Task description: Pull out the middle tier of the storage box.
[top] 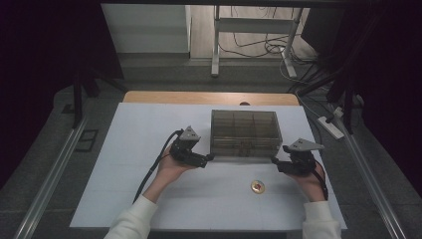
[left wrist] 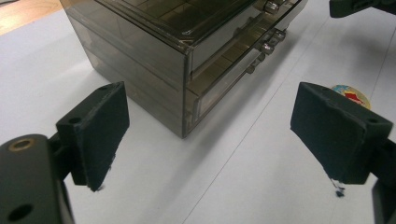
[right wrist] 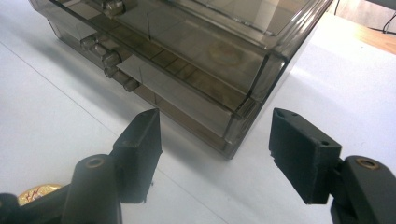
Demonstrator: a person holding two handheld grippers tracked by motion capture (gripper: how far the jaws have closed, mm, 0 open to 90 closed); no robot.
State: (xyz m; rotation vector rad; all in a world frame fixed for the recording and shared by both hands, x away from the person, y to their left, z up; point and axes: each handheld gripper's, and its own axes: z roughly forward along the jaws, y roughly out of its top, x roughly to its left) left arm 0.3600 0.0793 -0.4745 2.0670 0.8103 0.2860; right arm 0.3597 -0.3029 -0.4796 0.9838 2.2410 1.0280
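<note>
Right, both my tongs are spread wide with nothing between the pads. Left tongs (top: 209,158) sit just off the front-left corner of the drawer box (top: 245,132), right tongs (top: 274,160) just off its front-right corner, so the box lies straight ahead and between them, neither touching it. About equal reach from each hand. Near me on the white desk (top: 124,164) a small round badge (top: 258,186) lies closer to my right hand, apart from the box. The box's long axis runs left-right across the desk, front face toward me. It's smoky see-through plastic, stacked shallow drawers with small round knobs (left wrist: 267,46) in a row at the middle of the front, dividers visible inside. All drawers look shut, as far as I can judge.
</note>
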